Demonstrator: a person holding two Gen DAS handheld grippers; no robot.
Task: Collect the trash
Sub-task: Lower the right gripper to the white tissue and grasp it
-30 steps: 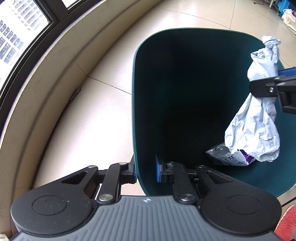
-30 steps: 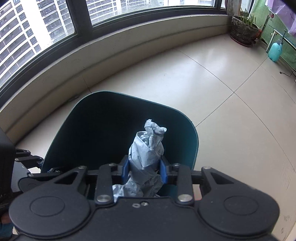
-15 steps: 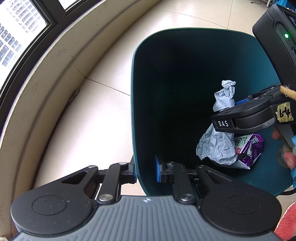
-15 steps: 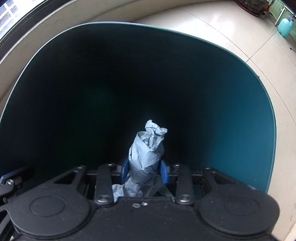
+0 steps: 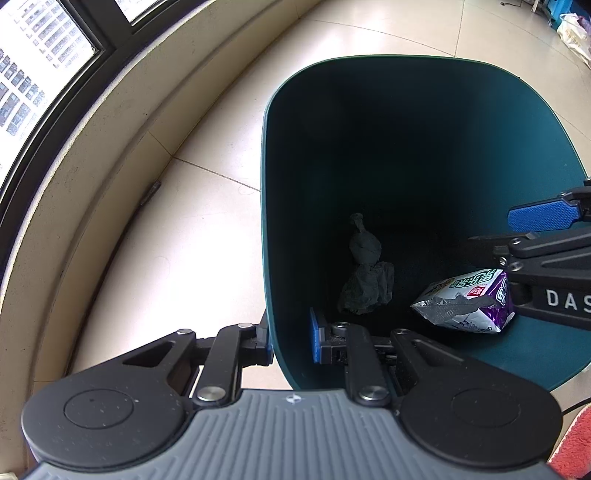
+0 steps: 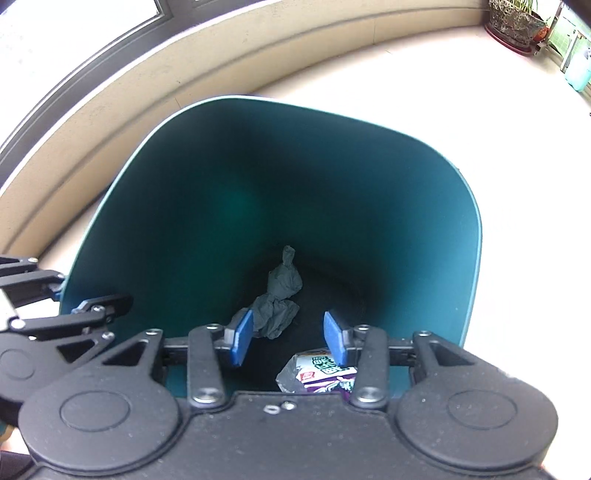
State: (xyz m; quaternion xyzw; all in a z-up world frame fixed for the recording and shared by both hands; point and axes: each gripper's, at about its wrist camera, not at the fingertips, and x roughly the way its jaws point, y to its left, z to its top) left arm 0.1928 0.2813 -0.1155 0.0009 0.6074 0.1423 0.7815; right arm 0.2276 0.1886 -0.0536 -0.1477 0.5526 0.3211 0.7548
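Note:
A dark teal bin (image 5: pixel 517 122) (image 6: pixel 369 155) stands on the tiled floor. My left gripper (image 5: pixel 291 341) is shut on its near wall, one pad outside and one inside. A crumpled grey paper wad (image 5: pixel 364 273) (image 6: pixel 277 295) lies on the bin's bottom. Beside it lies a purple and white snack wrapper (image 5: pixel 469 299) (image 6: pixel 317 371). My right gripper (image 6: pixel 288 338) (image 5: pixel 524 229) hangs over the bin's mouth with its jaws opening and nothing between the blue pads.
A beige curved ledge (image 5: pixel 85 155) under a dark-framed window runs along the left. Cream floor tiles (image 5: pixel 184 229) surround the bin. A potted plant (image 6: pixel 517 22) and a pale green bottle (image 6: pixel 578 70) stand far right. A red cloth (image 5: pixel 572 443) shows at the lower right corner.
The right gripper dipped into the bin with the grey paper wad, opened and came back up. The wad dropped to the bin's bottom. The left gripper kept its hold on the wall.

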